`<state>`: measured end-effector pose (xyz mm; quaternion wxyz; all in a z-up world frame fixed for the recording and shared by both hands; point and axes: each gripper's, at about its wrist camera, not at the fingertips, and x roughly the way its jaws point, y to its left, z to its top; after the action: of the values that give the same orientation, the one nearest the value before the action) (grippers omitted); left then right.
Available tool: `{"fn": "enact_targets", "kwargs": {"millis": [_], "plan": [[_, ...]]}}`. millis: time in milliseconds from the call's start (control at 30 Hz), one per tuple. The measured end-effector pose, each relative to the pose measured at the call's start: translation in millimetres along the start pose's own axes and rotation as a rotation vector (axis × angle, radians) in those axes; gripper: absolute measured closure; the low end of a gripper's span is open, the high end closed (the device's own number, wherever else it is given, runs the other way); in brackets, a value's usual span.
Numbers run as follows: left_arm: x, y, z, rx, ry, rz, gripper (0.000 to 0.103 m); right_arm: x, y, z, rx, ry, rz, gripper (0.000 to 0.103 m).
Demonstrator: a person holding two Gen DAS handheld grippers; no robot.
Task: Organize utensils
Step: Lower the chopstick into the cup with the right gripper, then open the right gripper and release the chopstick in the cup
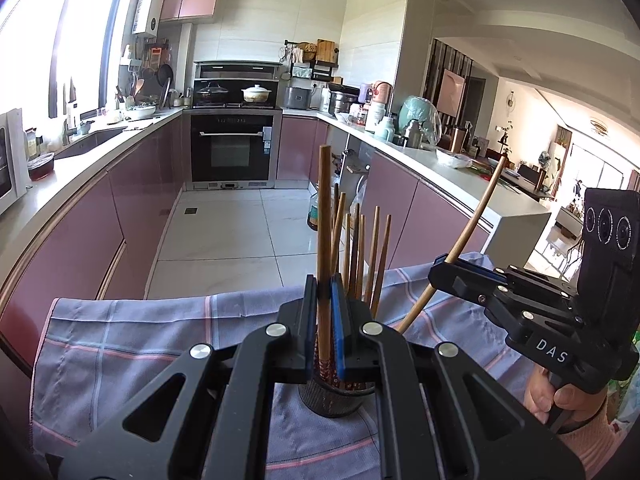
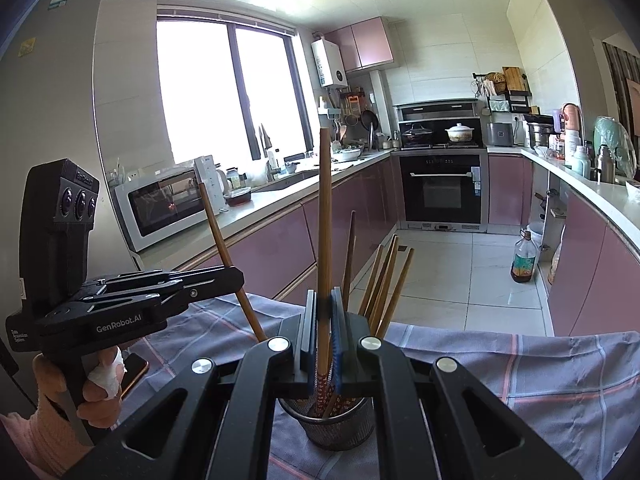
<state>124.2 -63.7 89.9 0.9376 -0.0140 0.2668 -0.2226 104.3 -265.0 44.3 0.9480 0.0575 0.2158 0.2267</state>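
Two closed holds, pinching one chopstick [image 1: 325,208] in left gripper [image 1: 325,292], another chopstick [image 2: 325,208] in right gripper [image 2: 325,304]. Hiding lower tips and near rim of mesh holder [image 1: 332,400] directly beneath fingers. Crowding just beyond: other chopsticks [image 1: 374,252], leaning in holder on checked cloth [image 1: 140,340].

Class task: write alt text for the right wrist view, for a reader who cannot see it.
The right gripper clamps an upright chopstick above a mesh holder of chopsticks on a plaid cloth. The left gripper holds another chopstick.

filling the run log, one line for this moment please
left gripper: shut on chopstick | right gripper: shut on chopstick | mesh holder: chopsticks upright
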Motion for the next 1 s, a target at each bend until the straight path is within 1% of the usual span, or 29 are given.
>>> {"fn": "enact_targets", "kwargs": {"millis": [200,367,767,1000], "plan": [[12.5,5.6,-5.6,0.002,0.040,0.005,0.095,9.8,-1.4,-6.4,0.003,0.040,-0.005,0.098],[20.2,10.6,-8.7,0.008,0.063,-0.005,0.095,17.2,-4.7,-11.3,0.013,0.069,-0.003,0.098],[44.2,6.7,-9.1,0.048,0.133,-0.005,0.095,33.1,-6.1,-20.8,0.027,0.144,0.009,0.098],[60.0,8.3,-15.0,0.040,0.165,-0.001,0.095,37.8,-11.2,-22.4,0.053,0.152,0.001,0.098]]}}
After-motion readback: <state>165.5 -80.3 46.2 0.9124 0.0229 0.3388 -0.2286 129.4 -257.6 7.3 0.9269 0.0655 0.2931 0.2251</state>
